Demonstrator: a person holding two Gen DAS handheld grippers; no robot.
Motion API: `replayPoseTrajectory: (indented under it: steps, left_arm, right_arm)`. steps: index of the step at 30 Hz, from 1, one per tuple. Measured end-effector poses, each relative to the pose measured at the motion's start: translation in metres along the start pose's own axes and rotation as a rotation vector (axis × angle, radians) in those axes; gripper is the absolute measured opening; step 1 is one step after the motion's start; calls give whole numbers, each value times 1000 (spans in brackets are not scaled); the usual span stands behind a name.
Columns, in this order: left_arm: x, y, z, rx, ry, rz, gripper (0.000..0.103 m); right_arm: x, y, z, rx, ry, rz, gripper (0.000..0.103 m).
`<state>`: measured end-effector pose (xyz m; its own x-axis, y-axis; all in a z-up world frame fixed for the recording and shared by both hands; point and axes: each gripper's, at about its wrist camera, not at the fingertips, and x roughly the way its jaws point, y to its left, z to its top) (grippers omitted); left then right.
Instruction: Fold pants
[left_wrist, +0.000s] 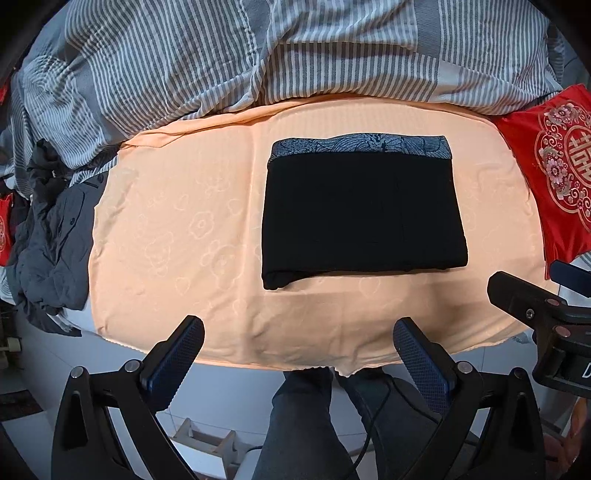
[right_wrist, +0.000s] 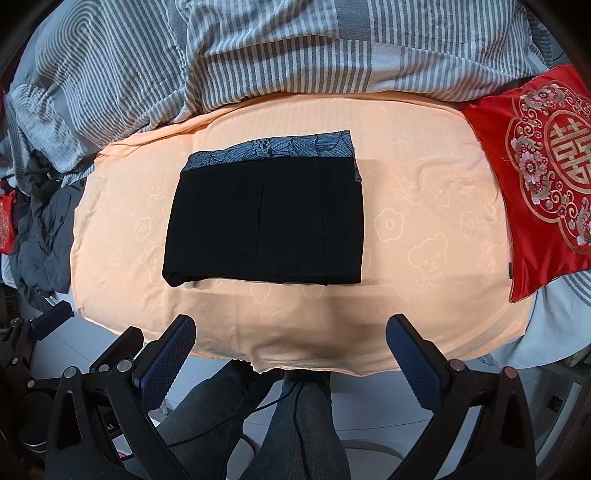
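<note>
The black pants (left_wrist: 364, 218) lie folded into a flat rectangle on the peach sheet (left_wrist: 177, 236), with a grey patterned waistband (left_wrist: 360, 147) along the far edge. They also show in the right wrist view (right_wrist: 264, 225), on the same peach sheet (right_wrist: 424, 236). My left gripper (left_wrist: 297, 336) is open and empty, held back over the near edge of the bed. My right gripper (right_wrist: 290, 334) is open and empty, also at the near edge, and part of it shows at the right of the left wrist view (left_wrist: 535, 314).
A grey striped duvet (left_wrist: 258, 51) is bunched along the far side. A red embroidered cushion (right_wrist: 543, 177) lies at the right. A heap of dark grey clothes (left_wrist: 48, 240) sits at the left. The person's legs (right_wrist: 258, 424) and a cable are below the bed edge.
</note>
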<state>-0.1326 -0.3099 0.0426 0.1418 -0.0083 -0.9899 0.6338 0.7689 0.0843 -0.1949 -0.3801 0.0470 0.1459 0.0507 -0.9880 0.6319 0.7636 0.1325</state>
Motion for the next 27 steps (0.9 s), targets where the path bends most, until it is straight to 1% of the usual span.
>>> replayPoseTrajectory:
  steps: [7,14,21,27]
  left_arm:
    - [1,-1,0,-2,6,4,103]
    - [4,2,1,-24,15,4,103]
    - [3,1,-1,-21,5,15,103]
    - [3,-1,-2,-18,8,-1,103]
  right_arm:
    - [1,-2,3,-7,5,-2,103]
    - [-2,1,5,-38,-4,-36,103]
    - [0,0,5,-44,6,-28,103]
    - [0,1,5,-43,7,-29,103]
